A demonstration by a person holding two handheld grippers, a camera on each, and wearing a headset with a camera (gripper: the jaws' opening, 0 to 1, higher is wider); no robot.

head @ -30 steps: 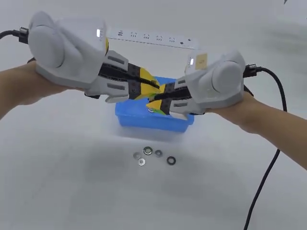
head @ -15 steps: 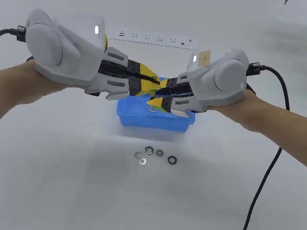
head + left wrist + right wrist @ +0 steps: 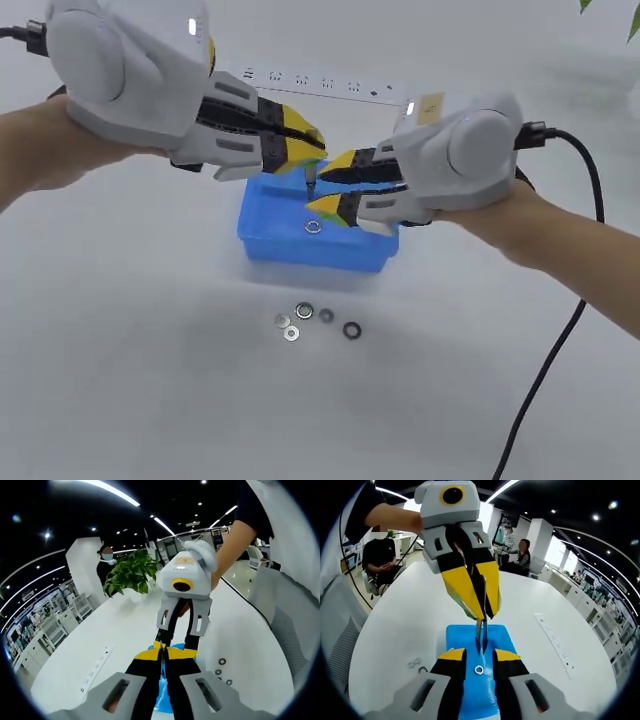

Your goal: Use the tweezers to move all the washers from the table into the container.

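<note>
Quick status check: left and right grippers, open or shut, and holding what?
Left gripper: shut on the tweezers.
Right gripper: open, holding nothing.

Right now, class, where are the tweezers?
In the head view, the tweezers hang tip-down from the left claw, above the blue container, just in front of the open right claw.

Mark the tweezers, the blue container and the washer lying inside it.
tweezers (image 3: 481,632): right gripper view, on the thin prongs just above their tips.
blue container (image 3: 300,250): head view, on its front wall.
washer (image 3: 313,227): head view, on the ring lying on the container floor.
</note>
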